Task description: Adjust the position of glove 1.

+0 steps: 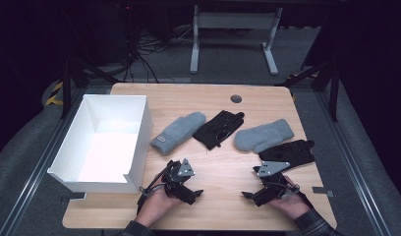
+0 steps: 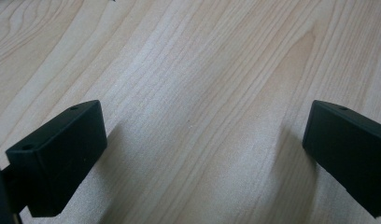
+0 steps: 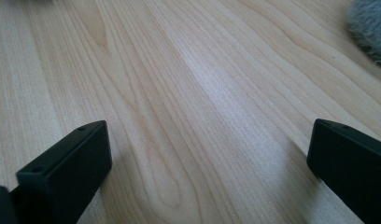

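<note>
Two grey mittens lie on the wooden table (image 1: 223, 167): one (image 1: 178, 132) left of centre, the other (image 1: 264, 135) right of centre. A black glove (image 1: 218, 128) rests between them, and a second black glove (image 1: 288, 152) lies near the right edge. My left gripper (image 1: 192, 195) rests low on the table near the front, held by a hand, jaws wide apart with bare wood between them (image 2: 205, 135). My right gripper (image 1: 250, 196) sits likewise at the front right, open over bare wood (image 3: 209, 149). A grey mitten's fuzzy edge (image 3: 370, 28) shows at the top right of the right gripper view.
An open white box (image 1: 105, 142) stands at the table's left side, hanging partly over the edge. A small dark round grommet (image 1: 236, 98) sits near the far edge. Beyond the table stand a white desk frame (image 1: 233, 29) and cables on the floor.
</note>
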The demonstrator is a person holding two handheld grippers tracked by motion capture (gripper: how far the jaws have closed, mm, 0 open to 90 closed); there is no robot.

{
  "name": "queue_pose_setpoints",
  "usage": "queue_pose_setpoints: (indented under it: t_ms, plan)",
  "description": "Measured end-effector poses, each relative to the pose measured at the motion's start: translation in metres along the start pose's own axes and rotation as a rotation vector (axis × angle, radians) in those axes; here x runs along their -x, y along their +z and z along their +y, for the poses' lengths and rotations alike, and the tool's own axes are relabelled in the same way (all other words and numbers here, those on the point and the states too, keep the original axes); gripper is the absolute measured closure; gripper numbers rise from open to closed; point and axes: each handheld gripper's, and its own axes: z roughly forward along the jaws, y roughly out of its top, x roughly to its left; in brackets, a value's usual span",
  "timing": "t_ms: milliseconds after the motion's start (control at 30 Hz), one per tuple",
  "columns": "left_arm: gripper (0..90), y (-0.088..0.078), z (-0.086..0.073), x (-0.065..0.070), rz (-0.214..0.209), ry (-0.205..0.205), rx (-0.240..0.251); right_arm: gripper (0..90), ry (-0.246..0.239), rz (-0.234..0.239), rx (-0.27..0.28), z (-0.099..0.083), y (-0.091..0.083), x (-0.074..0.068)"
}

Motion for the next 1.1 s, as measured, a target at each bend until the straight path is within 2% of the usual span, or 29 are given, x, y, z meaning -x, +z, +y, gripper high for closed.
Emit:
queue_pose_setpoints:
  t_ms: [67,100,133,233,300,433,500,567,600,733,867,967,1033,1067,1100]
  plan:
    - [0.2,0.0,0.0,0.0,0.0,0.0,0.0,1.3,0.0,0.0,-0.002,0.0,0.0,0.0]
    - [0.2,0.0,0.0,0.0,-0.001,-0.001,-0.001,5.0,-0.003,0.002,-0.005,0.001,-0.001,0.0]
    - [0.2,0.0,0.0,0.0,0.0,0.001,-0.003,16.5,-0.021,0.021,-0.008,0.003,-0.004,0.0]
    - [0.2,0.0,0.0,0.001,0.002,-0.005,-0.001,18.3,-0.028,0.008,-0.003,0.008,-0.007,0.0]
    - [0.2,0.0,0.0,0.001,0.004,-0.007,0.0,20.4,-0.019,-0.005,0.008,0.013,-0.01,0.002]
    - [0.2,0.0,0.0,0.001,0.006,-0.008,-0.001,23.0,0.042,-0.029,0.025,0.019,-0.016,0.013]
    - [0.2,0.0,0.0,0.001,0.006,-0.009,-0.001,25.9,0.088,-0.051,0.042,0.024,-0.022,0.025]
    - [0.2,0.0,0.0,0.001,0.006,-0.004,-0.003,26.1,0.102,-0.054,0.046,0.026,-0.023,0.029]
    - [0.2,0.0,0.0,0.001,0.006,-0.009,0.0,26.4,0.124,-0.077,0.058,0.031,-0.026,0.039]
    - [0.2,0.0,0.0,0.001,0.007,-0.01,-0.001,26.5,0.137,-0.098,0.07,0.039,-0.028,0.05]
    - [0.2,0.0,0.0,0.001,0.009,-0.012,-0.002,28.7,0.142,-0.125,0.088,0.05,-0.029,0.069]
    - [0.2,0.0,0.0,0.002,0.009,-0.013,-0.001,31.4,0.165,-0.148,0.099,0.054,-0.028,0.085]
    - [0.2,0.0,0.0,0.002,0.009,-0.014,0.0,32.2,0.17,-0.148,0.104,0.054,-0.028,0.089]
    - [0.2,0.0,0.0,0.002,0.009,-0.013,-0.001,32.3,0.176,-0.155,0.106,0.055,-0.028,0.094]
    - [0.2,0.0,0.0,0.002,0.009,-0.013,-0.001,33.1,0.198,-0.175,0.106,0.055,-0.028,0.106]
